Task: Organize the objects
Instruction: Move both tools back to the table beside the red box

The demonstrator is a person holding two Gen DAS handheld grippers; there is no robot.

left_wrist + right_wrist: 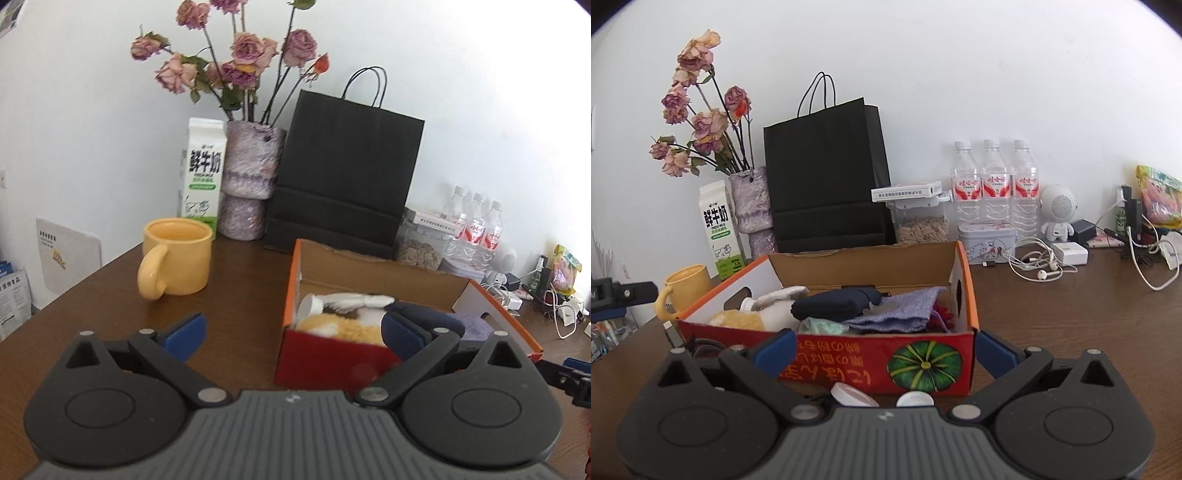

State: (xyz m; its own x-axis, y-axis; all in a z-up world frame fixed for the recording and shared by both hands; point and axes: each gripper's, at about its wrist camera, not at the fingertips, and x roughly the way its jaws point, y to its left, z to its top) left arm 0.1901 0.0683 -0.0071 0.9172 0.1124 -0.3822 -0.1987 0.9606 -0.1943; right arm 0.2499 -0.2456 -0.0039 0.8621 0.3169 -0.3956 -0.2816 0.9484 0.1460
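An open cardboard box [864, 266] with a red front and orange rim stands on the brown table [1052, 317]. Inside lie a yellow-and-white plush toy [761, 314], a dark blue pouch [831, 304] and a purple cloth [901, 314]. Two small white round objects [849, 397] lie in front of the box. My right gripper [885, 352] is open, facing the box's red front, with nothing held. My left gripper [293, 334] is open at the left end of the box [369, 273], its right finger over the plush toy [343, 325]. A yellow mug [177, 258] stands to the left.
Along the wall stand a milk carton [201, 173], a vase of dried roses [247, 184], a black paper bag [827, 177], a seed jar [923, 225], three water bottles [993, 184] and a tin [986, 236]. Earphones [1038, 262], chargers and cables clutter the right.
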